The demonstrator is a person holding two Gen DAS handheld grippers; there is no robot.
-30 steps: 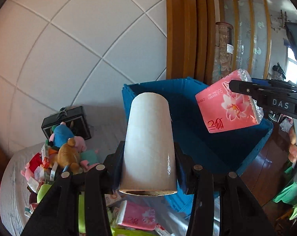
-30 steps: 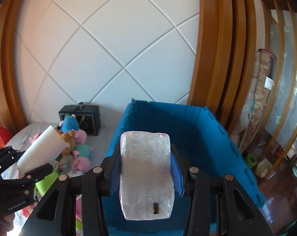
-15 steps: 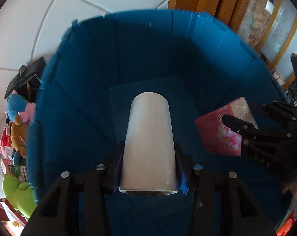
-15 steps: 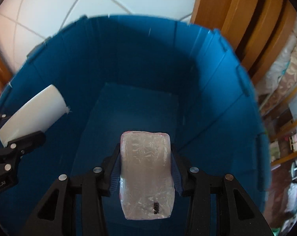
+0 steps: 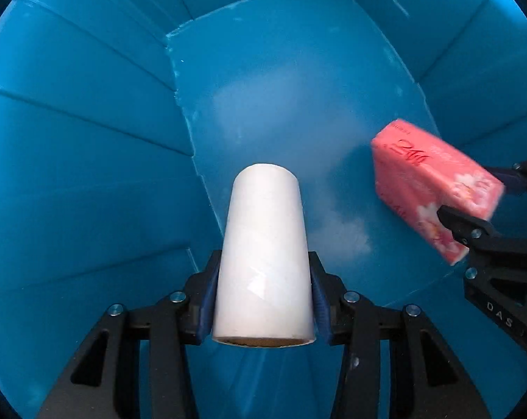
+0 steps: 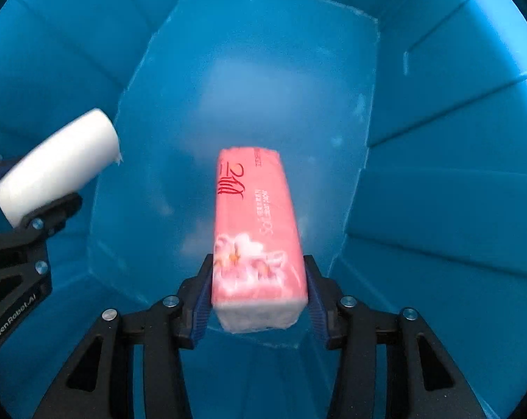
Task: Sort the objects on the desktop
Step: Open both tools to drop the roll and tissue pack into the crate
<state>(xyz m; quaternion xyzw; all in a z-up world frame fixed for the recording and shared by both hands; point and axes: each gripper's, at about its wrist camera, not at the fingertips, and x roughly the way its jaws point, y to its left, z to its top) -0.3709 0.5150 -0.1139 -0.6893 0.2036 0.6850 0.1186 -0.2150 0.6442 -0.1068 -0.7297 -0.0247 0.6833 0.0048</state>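
Note:
Both grippers are deep inside a blue bin (image 5: 88, 146), which also fills the right wrist view (image 6: 438, 192). My left gripper (image 5: 263, 289) is shut on a white roll (image 5: 265, 255) and holds it above the bin floor; the roll also shows in the right wrist view (image 6: 57, 167). My right gripper (image 6: 258, 289) is shut on a pink tissue pack (image 6: 256, 230) with a flower print, blurred by motion. In the left wrist view the pack (image 5: 434, 188) sits to the right of the roll, near the bin floor.
The bin floor (image 6: 249, 87) is pale and bare ahead of both grippers. The ribbed blue walls (image 5: 473, 52) close in on all sides.
Both grippers went from above the bin down into it with their objects. The tissue pack has turned so its pink printed face now shows in the right wrist view.

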